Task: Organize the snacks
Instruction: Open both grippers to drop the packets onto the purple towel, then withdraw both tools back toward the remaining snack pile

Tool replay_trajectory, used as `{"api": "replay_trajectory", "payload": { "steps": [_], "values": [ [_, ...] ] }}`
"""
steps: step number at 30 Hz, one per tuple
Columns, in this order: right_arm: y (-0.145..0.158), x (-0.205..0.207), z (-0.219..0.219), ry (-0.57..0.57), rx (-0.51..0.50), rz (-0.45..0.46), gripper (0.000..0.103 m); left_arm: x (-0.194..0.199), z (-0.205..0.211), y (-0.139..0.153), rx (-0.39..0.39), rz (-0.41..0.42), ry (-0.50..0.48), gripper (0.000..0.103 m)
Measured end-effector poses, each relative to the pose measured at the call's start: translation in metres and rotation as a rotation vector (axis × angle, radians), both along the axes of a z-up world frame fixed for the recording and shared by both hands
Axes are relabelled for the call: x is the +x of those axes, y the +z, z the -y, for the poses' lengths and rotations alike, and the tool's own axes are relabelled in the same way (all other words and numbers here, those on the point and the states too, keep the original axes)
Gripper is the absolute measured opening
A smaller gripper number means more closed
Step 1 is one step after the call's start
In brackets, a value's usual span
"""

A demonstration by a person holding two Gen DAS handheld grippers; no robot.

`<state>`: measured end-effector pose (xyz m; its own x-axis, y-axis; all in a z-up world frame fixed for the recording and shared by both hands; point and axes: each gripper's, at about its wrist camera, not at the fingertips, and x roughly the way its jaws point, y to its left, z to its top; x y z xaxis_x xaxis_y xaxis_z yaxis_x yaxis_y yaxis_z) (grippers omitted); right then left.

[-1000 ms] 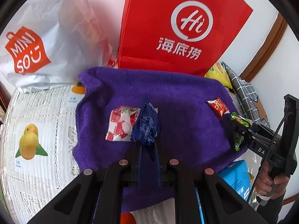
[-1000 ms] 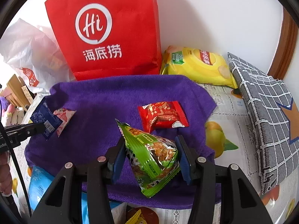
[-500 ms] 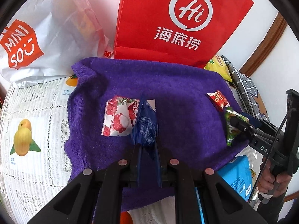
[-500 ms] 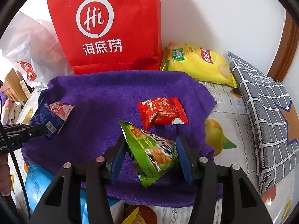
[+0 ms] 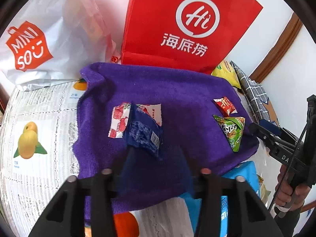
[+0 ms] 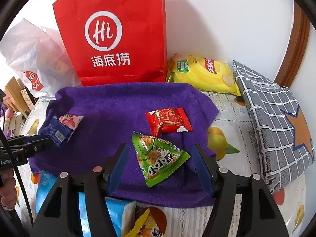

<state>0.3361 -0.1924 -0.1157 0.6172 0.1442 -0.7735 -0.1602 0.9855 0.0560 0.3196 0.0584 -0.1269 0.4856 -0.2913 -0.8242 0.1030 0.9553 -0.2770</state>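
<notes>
Change: half a second ago both claws were clenched on packets; now both are spread and the packets lie released on the purple towel (image 6: 118,106).
Left claw (image 5: 156,158): fingers apart, nothing between them; the blue packet (image 5: 143,133) lies just ahead, overlapping the red-and-white packet (image 5: 120,120) near the towel's left edge.
Right claw (image 6: 162,162): fingers wide apart, the green packet (image 6: 158,158) lying loose between them near the towel's front edge.
Shapes: green packet is a glossy foil pyramid; red packet (image 6: 168,121) is a flat crinkled pillow, just behind it.
Axis: blue packet's long axis runs from front right to back left.
Surroundings: fuzzy towel on a lace-patterned worktop (image 6: 233,118); stiff red paper bag (image 6: 112,33) upright at the back edge.
</notes>
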Motion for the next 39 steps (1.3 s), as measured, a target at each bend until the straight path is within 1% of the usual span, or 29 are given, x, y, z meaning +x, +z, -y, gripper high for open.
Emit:
{"api": "replay_trajectory", "payload": {
  "steps": [3, 6, 10, 12, 15, 19, 21, 25, 29, 34, 39],
  "values": [
    [0.007, -0.006, 0.0, -0.009, -0.002, 0.008, 0.071, -0.006, -0.003, 0.006, -0.009, 0.009, 0.003, 0.052],
    [0.015, -0.014, 0.001, -0.016, 0.0, 0.017, 0.071, -0.015, -0.005, 0.014, 0.001, 0.022, 0.004, 0.057],
    [0.026, -0.028, 0.001, -0.025, -0.001, 0.031, 0.072, -0.026, -0.008, 0.023, 0.004, 0.033, 0.014, 0.061],
    [0.031, -0.036, 0.001, -0.029, -0.003, 0.037, 0.075, -0.032, -0.008, 0.027, 0.007, 0.038, 0.019, 0.062],
    [0.038, -0.048, 0.002, -0.035, -0.009, 0.051, 0.079, -0.043, -0.006, 0.034, 0.027, 0.051, 0.034, 0.066],
    [0.045, -0.064, 0.003, -0.066, -0.032, 0.054, 0.079, -0.058, -0.005, 0.041, 0.05, 0.063, 0.056, 0.068],
    [0.047, -0.073, 0.005, -0.084, -0.047, 0.06, 0.079, -0.065, -0.005, 0.044, 0.062, 0.068, 0.073, 0.071],
    [0.053, -0.093, 0.012, -0.102, -0.045, 0.085, 0.079, -0.081, -0.006, 0.051, 0.088, 0.079, 0.099, 0.072],
    [0.059, -0.113, 0.017, -0.115, -0.06, 0.128, 0.079, -0.101, -0.007, 0.058, 0.103, 0.106, 0.102, 0.072],
    [0.062, -0.133, 0.022, -0.114, -0.078, 0.143, 0.079, -0.122, 0.0, 0.067, 0.125, 0.145, 0.091, 0.072],
    [0.061, -0.152, 0.026, -0.125, -0.071, 0.157, 0.079, -0.143, 0.005, 0.074, 0.141, 0.166, 0.095, 0.072]
  ]
}}
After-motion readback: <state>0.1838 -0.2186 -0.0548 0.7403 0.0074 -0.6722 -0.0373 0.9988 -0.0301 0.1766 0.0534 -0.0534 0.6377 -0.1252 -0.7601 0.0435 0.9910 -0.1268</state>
